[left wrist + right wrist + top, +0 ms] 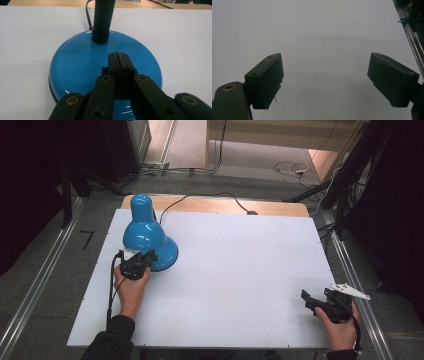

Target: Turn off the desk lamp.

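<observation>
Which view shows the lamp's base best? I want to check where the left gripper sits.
The left gripper view: the lamp's base spreads wide, the shut left gripper over it. In the high view the shade covers most of it.

Lab: rig rails, floor cables.

right tool gaping wide — bare white table beneath.

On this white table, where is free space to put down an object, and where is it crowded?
The wide middle of the white table is bare, from the blue lamp across to the right claw, and up to the far wooden edge. The near-left corner is crowded: the left claw, shut, sits over the lamp base.
</observation>
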